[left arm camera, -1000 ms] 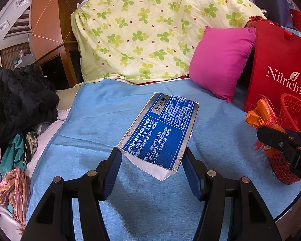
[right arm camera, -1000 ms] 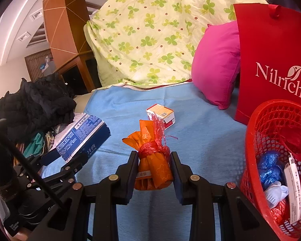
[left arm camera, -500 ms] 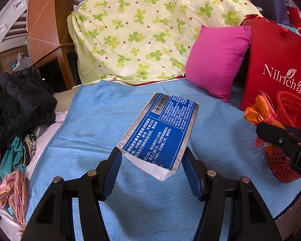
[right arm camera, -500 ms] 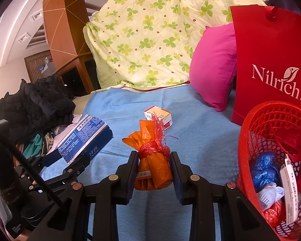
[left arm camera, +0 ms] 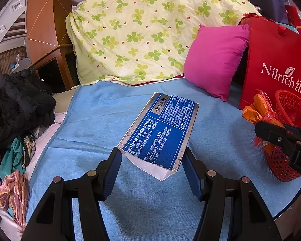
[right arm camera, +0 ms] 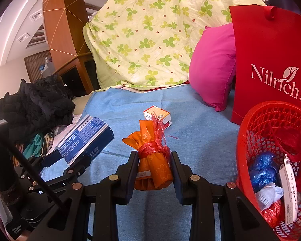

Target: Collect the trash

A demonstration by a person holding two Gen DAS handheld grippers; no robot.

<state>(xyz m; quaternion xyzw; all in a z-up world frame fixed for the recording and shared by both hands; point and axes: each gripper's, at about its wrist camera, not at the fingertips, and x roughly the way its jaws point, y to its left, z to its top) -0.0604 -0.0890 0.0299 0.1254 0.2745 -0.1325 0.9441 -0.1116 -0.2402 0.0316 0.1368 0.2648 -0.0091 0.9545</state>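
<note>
Blue carton [left arm camera: 160, 132], printed with white text, is clamped at its near end between the fingers [left arm camera: 114, 172] of the left gripper [left arm camera: 150, 170] and held above the blue bedspread [left arm camera: 94, 120], with a red basket [left arm camera: 287, 160] at the right edge.

Orange wrapped bundle [right arm camera: 152, 160], tied with red plastic, sits pinched between the right gripper [right arm camera: 153, 170] fingers [right arm camera: 175, 172]. A small box [right arm camera: 157, 116] lies on the bedspread beyond; the red basket [right arm camera: 248, 140] of trash stands just right.

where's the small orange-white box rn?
Right wrist view, centre: the small box lies on the blue cloth, just beyond the orange packet in the right gripper, left of the pink pillow.
</note>
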